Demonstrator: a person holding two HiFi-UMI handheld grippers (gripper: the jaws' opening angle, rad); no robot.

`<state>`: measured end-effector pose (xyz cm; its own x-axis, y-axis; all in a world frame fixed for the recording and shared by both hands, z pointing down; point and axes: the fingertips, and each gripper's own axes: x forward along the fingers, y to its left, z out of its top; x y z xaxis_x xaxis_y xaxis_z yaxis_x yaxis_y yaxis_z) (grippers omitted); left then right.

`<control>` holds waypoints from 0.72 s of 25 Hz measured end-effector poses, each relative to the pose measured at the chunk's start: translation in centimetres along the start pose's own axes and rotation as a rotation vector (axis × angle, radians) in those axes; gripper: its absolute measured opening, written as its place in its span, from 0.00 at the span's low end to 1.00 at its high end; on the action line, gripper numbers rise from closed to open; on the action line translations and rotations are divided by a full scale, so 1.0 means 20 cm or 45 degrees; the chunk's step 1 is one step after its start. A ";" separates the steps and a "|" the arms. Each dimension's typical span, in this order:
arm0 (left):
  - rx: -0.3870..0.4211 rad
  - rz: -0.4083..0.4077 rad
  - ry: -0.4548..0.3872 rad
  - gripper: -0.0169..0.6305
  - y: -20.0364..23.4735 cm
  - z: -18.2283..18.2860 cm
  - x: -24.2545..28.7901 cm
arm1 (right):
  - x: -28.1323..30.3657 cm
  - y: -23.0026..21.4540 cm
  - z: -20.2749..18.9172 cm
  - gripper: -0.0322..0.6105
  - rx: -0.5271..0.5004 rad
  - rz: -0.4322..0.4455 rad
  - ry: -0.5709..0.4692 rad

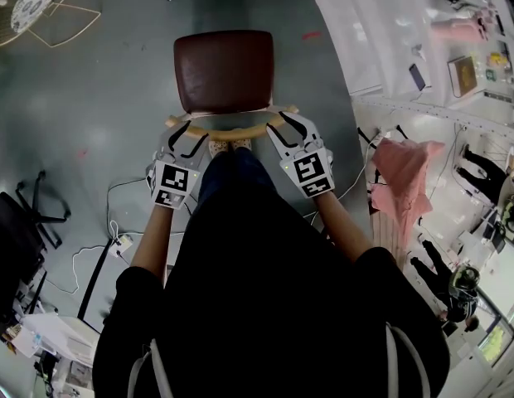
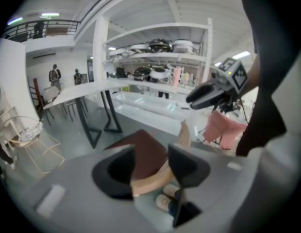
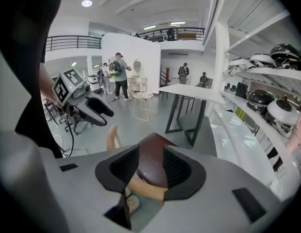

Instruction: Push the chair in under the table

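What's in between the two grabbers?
The chair's curved wooden backrest runs from the left gripper to the right gripper, with the person's shoes just below it. The head view shows this.

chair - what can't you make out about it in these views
- Chair legs: hidden under the seat in the head view; the gripper bodies cover them in both gripper views.
- Contact: the backrest sits between the left gripper fingers, but blur hides whether they touch it.
- Table: cut off by the head view's top edge, so its gap to the chair is unclear there.
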<state>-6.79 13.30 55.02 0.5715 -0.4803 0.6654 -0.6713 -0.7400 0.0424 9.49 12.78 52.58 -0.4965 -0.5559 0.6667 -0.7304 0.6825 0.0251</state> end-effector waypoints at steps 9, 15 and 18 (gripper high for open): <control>0.147 -0.153 0.220 0.46 -0.10 -0.23 0.12 | 0.13 0.08 -0.27 0.31 -0.091 0.178 0.207; 0.303 -0.223 0.332 0.48 -0.14 -0.32 0.19 | 0.20 0.15 -0.41 0.33 -0.271 0.303 0.346; 0.446 -0.228 0.410 0.49 -0.16 -0.38 0.22 | 0.22 0.17 -0.50 0.34 -0.443 0.344 0.434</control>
<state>-5.80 17.10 63.45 0.4515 -0.2023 0.8690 -0.3460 -0.9374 -0.0385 9.54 17.52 63.08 -0.4228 -0.1942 0.8852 -0.3716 0.9280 0.0261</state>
